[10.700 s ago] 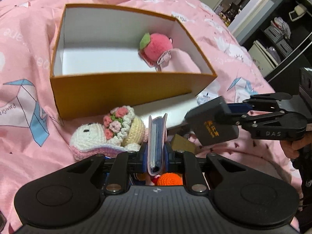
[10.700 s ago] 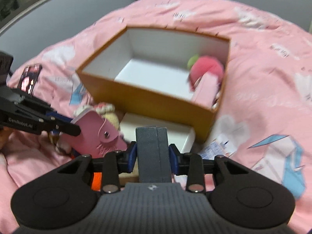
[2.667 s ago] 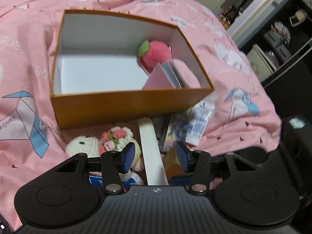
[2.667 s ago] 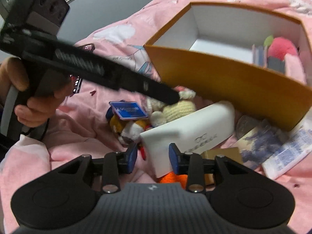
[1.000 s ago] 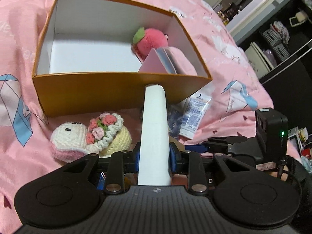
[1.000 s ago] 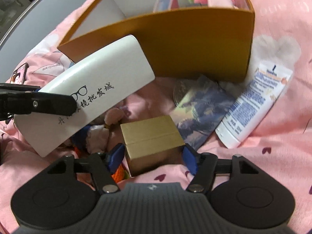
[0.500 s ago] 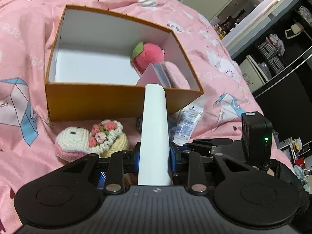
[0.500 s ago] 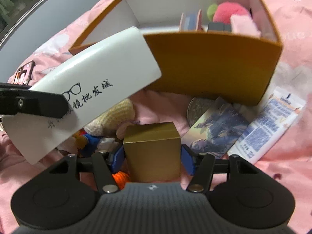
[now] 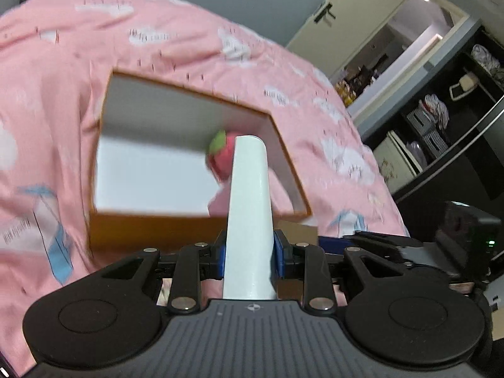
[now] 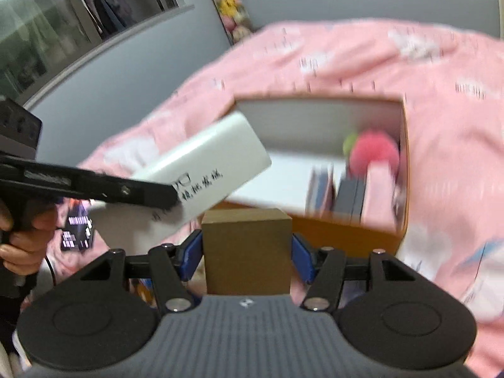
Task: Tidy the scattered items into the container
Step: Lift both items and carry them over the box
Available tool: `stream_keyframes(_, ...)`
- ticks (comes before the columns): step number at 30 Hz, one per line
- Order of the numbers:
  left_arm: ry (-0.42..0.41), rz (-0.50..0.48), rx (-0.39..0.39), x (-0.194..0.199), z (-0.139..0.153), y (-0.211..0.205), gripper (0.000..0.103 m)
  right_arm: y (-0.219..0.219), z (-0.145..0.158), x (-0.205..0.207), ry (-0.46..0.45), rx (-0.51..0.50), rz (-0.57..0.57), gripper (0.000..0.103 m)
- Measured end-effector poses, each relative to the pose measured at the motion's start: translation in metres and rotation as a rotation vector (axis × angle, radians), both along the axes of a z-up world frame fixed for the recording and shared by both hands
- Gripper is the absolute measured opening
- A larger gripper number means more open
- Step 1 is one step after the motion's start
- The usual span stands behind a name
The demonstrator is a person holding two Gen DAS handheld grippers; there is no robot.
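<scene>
Clamped on the white glasses case, the left gripper grips it near one end, so the rest juts forward over the near wall of the orange box on the pink bedspread. To its right, the right gripper has its blue pads pressed on both sides of a small gold box, jaws spread wide to take its width; it hangs just short of the container's near wall.

Both loads look bound for the container. The long case should probably clear the near wall fully, then go down flat on the bare white floor at the left, away from the red plush and the upright pink wallet in the right-hand corner. The gold box could follow beside it, and the two grippers should stay apart over the opening.

Only the right wrist view shows the printing on the case, the card holders standing in the container, a phone lying on the bedspread and the person's hand. Only the left wrist view shows the doorway and dark shelves beyond the bed's right edge.
</scene>
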State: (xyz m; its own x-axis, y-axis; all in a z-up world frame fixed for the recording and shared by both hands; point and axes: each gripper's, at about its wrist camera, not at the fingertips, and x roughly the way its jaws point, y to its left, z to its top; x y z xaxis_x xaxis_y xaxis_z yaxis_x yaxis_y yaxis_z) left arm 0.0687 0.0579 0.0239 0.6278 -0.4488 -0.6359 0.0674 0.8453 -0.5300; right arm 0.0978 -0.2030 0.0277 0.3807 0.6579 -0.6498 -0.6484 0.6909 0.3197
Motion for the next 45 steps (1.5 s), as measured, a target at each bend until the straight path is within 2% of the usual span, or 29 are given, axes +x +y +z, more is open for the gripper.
stream_keyframes(5, -0.055, 0.051, 0.009, 0.02, 0.015, 0.014, 0.032, 0.008, 0.029, 0.02, -0.089, 0.026, -0.019, 0.062)
stream_keyframes(8, -0.052, 0.095, 0.021, 0.04, 0.014, 0.027, 0.032, 0.013, 0.032, 0.038, -0.09, 0.03, -0.048, 0.062)
stream_keyframes(13, 0.015, 0.175, 0.018, 0.073, -0.012, 0.038, 0.032, 0.039, 0.019, 0.078, -0.046, 0.03, -0.068, 0.062)
stream_keyframes(22, 0.144, 0.231, 0.039, 0.12, -0.064, 0.037, 0.032, 0.081, -0.017, 0.118, -0.033, -0.107, -0.023, 0.062)
stream_keyframes(29, 0.18, 0.247, 0.122, 0.141, -0.078, 0.028, 0.032, 0.106, -0.033, 0.146, -0.075, -0.232, 0.056, 0.062)
stream_keyframes(34, 0.204, 0.264, 0.146, 0.151, -0.089, 0.024, 0.032, 0.115, -0.043, 0.162, -0.071, -0.295, 0.097, 0.062)
stream_keyframes(40, 0.267, 0.268, 0.186, 0.157, -0.103, 0.02, 0.032, 0.118, -0.054, 0.172, -0.043, -0.329, 0.117, 0.062)
stream_keyframes(45, 0.283, 0.244, 0.244, 0.157, -0.105, 0.014, 0.032, 0.122, -0.061, 0.175, -0.039, -0.372, 0.153, 0.062)
